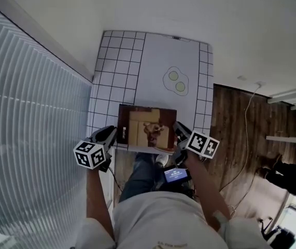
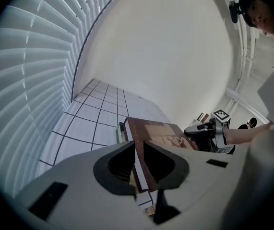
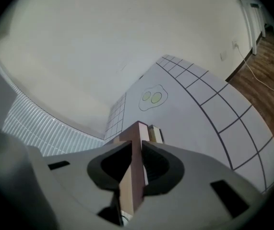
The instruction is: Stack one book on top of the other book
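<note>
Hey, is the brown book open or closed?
Closed. The book lies cover up in the head view; both gripper views show its edge shut.

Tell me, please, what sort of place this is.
Probably an ordinary indoor room, a home or small office: a table with a grid-printed top, window blinds beside it, and a wood floor.

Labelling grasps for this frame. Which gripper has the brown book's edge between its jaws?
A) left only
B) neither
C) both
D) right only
C: the left gripper and the right gripper each have an edge of the brown book between their jaws. In the head view they sit at opposite sides of the book.
</note>
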{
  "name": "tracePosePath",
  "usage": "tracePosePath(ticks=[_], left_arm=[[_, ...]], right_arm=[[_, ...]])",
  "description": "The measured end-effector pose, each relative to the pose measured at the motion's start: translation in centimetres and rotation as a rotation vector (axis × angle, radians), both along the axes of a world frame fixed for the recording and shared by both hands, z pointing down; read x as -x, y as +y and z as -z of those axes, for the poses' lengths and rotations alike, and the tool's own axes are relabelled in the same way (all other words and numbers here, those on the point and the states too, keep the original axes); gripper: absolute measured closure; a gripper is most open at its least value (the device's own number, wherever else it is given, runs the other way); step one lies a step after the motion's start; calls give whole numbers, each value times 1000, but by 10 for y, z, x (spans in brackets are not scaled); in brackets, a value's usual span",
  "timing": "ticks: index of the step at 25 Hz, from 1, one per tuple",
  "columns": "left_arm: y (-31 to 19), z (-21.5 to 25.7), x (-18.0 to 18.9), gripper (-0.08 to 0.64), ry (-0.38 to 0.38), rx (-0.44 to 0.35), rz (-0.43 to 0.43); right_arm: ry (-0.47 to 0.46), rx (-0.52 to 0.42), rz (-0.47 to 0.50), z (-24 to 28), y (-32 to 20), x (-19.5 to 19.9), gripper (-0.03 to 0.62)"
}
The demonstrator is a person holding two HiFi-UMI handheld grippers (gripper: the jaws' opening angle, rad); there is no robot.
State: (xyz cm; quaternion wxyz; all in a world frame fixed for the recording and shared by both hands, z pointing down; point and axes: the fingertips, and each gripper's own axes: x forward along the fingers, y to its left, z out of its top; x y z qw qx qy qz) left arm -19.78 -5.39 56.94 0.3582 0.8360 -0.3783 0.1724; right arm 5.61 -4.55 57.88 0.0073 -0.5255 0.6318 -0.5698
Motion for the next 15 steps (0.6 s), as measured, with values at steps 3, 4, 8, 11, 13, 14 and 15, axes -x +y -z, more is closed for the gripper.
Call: tracePosePath(ticks=[3,4,8,11,13,14,15], left_arm=[[-3,8,3,515,5,-25,22],[-4,11,4,518,2,-35,27],[-8,23,4,535,-16,-80,44],[-8,34,-8,538,-14,-110,28],[-8,42,-18,541,-18,-136,9],[-7,46,-23,543,-21,-150,-3],[-7,51,-28,546,-25,-163,-15]], right_arm=[[-8,0,14,-2,4,2,501],[-13,3,13,-3,5,2,494],[-20,11,9,-5,6,1,465],[26,9,48,-6,2,3,436],[100,-16,80,-3,3,0,469],[141,-39,102,1,4,-2,537],[181,-67,128,6,4,-3,566]])
